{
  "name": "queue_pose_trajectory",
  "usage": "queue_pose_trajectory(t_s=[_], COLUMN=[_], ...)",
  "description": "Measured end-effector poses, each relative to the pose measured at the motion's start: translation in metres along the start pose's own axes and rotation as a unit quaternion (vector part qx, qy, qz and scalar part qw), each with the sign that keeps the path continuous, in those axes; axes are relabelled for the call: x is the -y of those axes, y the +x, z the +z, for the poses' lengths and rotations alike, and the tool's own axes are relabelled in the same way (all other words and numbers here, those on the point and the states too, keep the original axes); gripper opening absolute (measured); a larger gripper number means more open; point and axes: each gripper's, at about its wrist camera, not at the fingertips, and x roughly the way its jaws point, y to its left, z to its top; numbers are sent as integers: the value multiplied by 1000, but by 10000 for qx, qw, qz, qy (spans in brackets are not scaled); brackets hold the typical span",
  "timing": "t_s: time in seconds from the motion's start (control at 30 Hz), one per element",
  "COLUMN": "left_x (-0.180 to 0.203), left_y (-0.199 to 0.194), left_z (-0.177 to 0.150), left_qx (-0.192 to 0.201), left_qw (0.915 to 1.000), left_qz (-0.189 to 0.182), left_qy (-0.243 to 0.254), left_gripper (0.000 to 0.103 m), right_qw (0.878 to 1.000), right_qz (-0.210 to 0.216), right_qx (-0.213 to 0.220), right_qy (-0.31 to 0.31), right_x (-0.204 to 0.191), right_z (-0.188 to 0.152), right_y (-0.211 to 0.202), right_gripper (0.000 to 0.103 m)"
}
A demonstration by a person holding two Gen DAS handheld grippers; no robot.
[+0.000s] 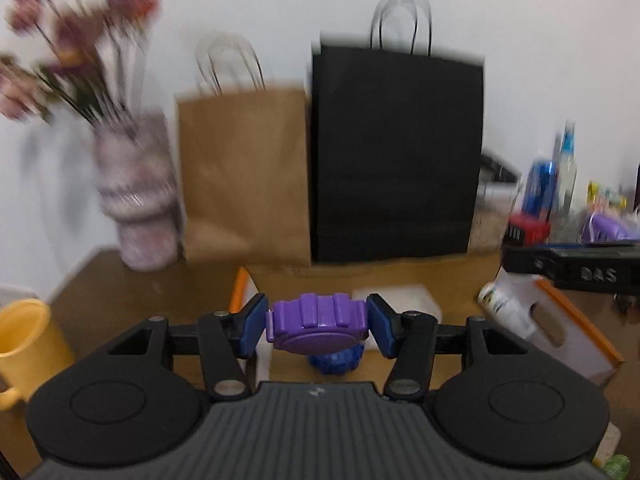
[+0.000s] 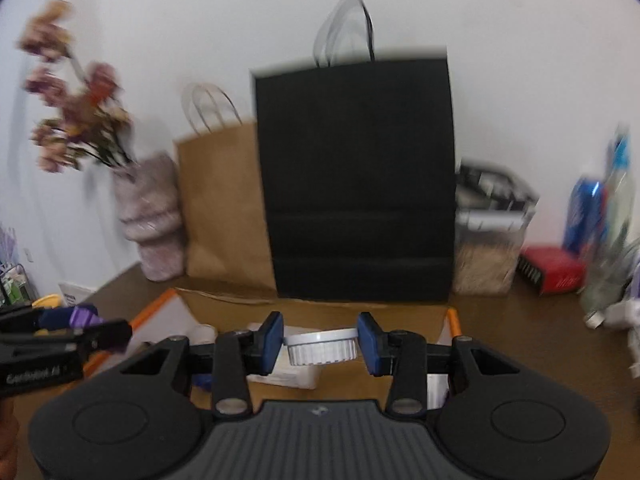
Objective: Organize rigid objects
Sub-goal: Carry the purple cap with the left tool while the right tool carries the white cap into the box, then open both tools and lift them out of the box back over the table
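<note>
Two paper bags stand at the wall: black bag, brown bag beside it. Below, brown tabletop with an orange-edged box. Left gripper clamps a purple ridged cap above that box. Right gripper pinches a white ridged cap, also aloft.

A brown table is carrying everything. A tan paper bag and a black paper bag are standing toward twelve o'clock by the wall, a flower vase at ten o'clock. A yellow mug is sitting at nine o'clock. A red box and blurred items, possibly bottles, are crowding three o'clock.
</note>
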Motion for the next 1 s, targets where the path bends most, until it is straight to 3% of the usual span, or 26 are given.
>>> queue_pose_trajectory(t_s=[0.07, 0.13, 0.2, 0.27, 0.3, 0.37, 0.5, 0.73, 0.87, 1.0], left_x=[0, -1, -6, -14, -21, -27, -16, -16, -21, -19], left_y=[26, 50, 67, 76, 75, 75, 75, 63, 44, 6], left_z=[5, 5, 1, -6, -7, -5, -14, -16, -16, -11], left_qx=[-333, -662, -731, -854, -790, -871, -903, -1207, -851, -593], left_qw=[9989, 9965, 9965, 9961, 9965, 9953, 9950, 9918, 9954, 9973], left_qz=[-280, -423, -260, -167, -288, -371, -237, -431, -307, -423], left_qy=[149, 290, 317, 165, -38, -193, 368, 6, -307, -109], left_gripper=[57, 68, 83, 83, 85, 85, 86, 85, 87, 88], right_qw=[9997, 9979, 9938, 9935, 9940, 9935, 9922, 9922, 9967, 9967], right_qz=[-60, -197, -369, -282, -259, -208, -81, -240, -613, -769], right_qx=[-248, -611, -1005, -990, -915, -929, -1014, -1030, -443, -225], right_qy=[-32, 104, 289, 493, 545, 627, 723, 657, 301, 93], right_x=[6, 13, 20, 26, 27, 30, 34, 34, 22, 12], right_z=[1, -2, -4, -4, -5, -7, -6, -7, -8, -1], right_y=[34, 64, 84, 87, 84, 84, 85, 78, 53, 14], right_gripper=[41, 42, 64, 78, 83, 83, 83, 83, 87, 90])
